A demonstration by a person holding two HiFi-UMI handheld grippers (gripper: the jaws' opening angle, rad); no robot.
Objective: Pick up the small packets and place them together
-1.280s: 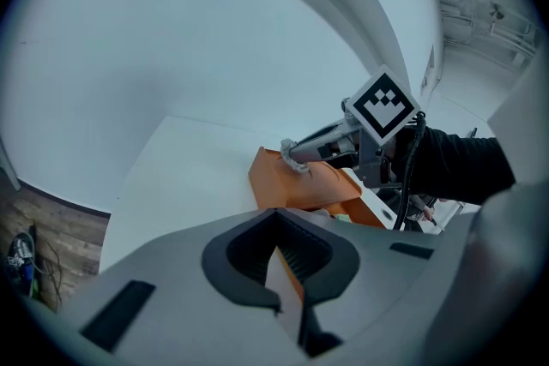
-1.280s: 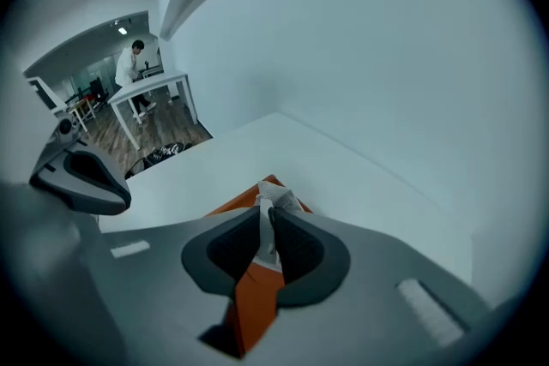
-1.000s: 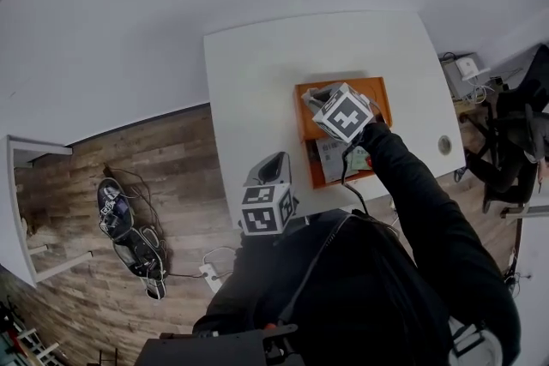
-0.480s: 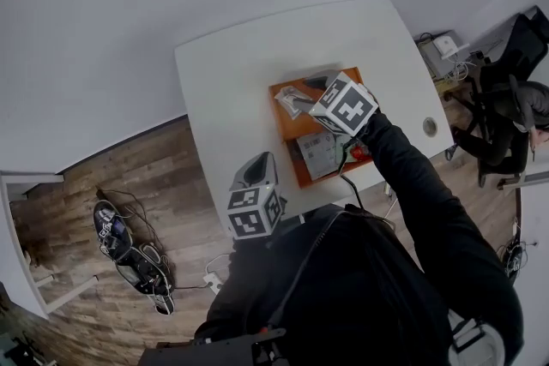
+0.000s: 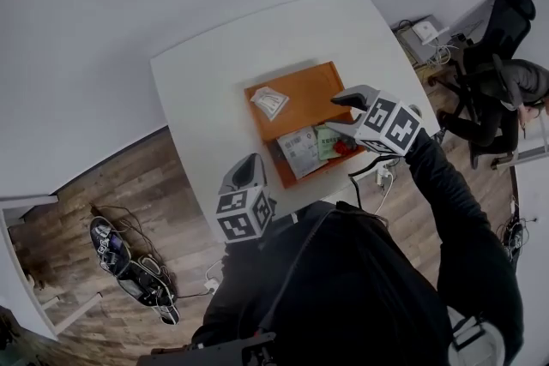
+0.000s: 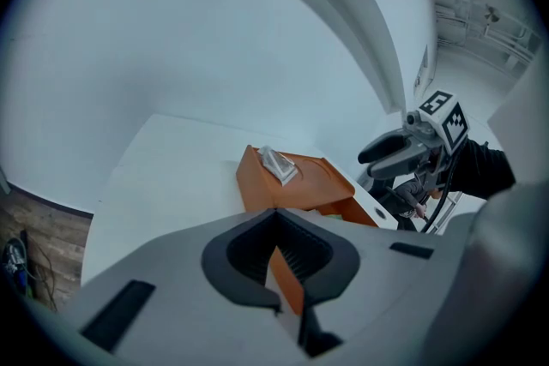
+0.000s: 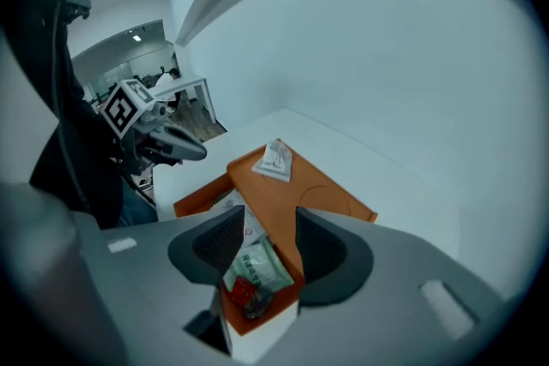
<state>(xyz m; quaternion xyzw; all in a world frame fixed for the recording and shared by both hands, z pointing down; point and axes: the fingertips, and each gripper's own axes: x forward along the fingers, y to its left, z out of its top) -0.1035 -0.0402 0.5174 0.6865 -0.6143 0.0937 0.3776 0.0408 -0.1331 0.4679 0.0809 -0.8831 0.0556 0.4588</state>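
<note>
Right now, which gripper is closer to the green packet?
Right. The right gripper, jaws just opened and empty, hovers just above the green packet in the orange tray; the left gripper sits off the tray, beside its near-left corner.

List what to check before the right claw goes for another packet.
1. Right claw empty: ok, it has just opened and nothing is between its pads.
2. Packets all together: not ok, the white packet lies alone at the tray's far end.
3. Green packet and grey packet side by side: ok.
4. Left claw off the tray: ok.
5. Red thing beside the green packet is a packet: cannot tell.
</note>
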